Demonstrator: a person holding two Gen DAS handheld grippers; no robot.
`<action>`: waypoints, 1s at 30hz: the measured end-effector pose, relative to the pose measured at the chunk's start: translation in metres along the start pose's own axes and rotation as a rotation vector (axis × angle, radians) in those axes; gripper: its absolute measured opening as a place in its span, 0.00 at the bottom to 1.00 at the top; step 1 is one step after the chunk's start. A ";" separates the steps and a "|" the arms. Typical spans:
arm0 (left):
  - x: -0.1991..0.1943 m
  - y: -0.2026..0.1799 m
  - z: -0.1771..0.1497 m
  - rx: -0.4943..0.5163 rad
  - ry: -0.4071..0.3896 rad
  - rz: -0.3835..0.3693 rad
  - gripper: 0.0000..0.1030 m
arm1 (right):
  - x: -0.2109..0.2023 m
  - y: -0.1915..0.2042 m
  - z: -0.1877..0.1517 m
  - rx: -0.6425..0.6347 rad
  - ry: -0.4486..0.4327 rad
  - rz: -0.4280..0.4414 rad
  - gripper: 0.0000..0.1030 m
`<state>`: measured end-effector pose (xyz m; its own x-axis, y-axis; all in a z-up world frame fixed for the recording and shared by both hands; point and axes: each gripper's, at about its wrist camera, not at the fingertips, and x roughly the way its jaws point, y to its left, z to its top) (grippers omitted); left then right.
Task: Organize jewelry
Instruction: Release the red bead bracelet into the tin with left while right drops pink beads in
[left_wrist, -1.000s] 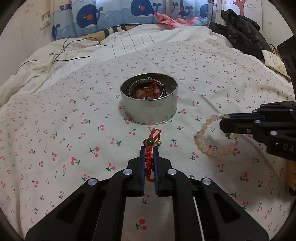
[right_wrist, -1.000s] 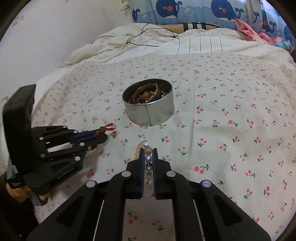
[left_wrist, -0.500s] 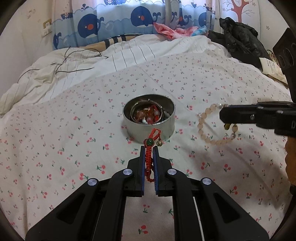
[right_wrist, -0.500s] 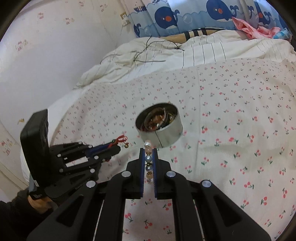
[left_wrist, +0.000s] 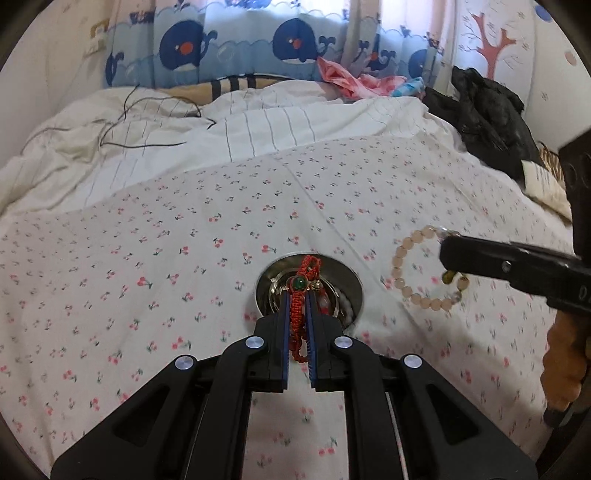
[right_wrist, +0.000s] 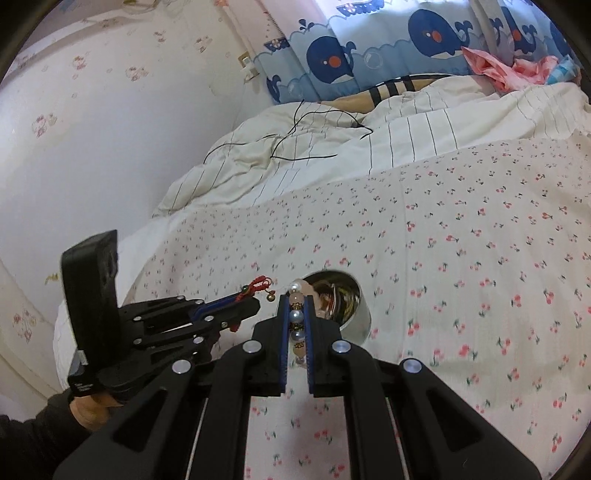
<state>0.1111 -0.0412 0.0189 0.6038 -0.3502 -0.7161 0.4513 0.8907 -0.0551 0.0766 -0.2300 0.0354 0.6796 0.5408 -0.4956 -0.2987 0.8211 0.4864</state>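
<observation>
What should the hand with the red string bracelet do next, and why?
Probably lower the left tool a little and open it. It is shut on the red bracelet, which hangs right over the open tin that already holds jewelry. The right tool holds the bead bracelet off to the side.

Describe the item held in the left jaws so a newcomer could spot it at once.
On the cherry-print bedspread sits a round metal tin. Above it the left gripper pinches a red braided cord bracelet with a green bead, unlike the pale peach bead bracelet to its right.
</observation>
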 end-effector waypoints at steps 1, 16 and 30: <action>0.005 0.003 0.003 -0.011 0.007 -0.009 0.07 | 0.003 -0.001 0.003 0.004 0.001 0.000 0.08; 0.060 0.018 0.004 -0.103 0.122 -0.091 0.43 | 0.057 -0.010 0.014 0.076 0.063 0.020 0.08; 0.022 0.062 0.011 -0.236 0.041 -0.032 0.67 | 0.087 0.001 0.003 -0.035 0.105 -0.180 0.42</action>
<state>0.1596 0.0028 0.0074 0.5622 -0.3719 -0.7387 0.3007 0.9240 -0.2363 0.1373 -0.1828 -0.0053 0.6513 0.3996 -0.6451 -0.2034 0.9109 0.3590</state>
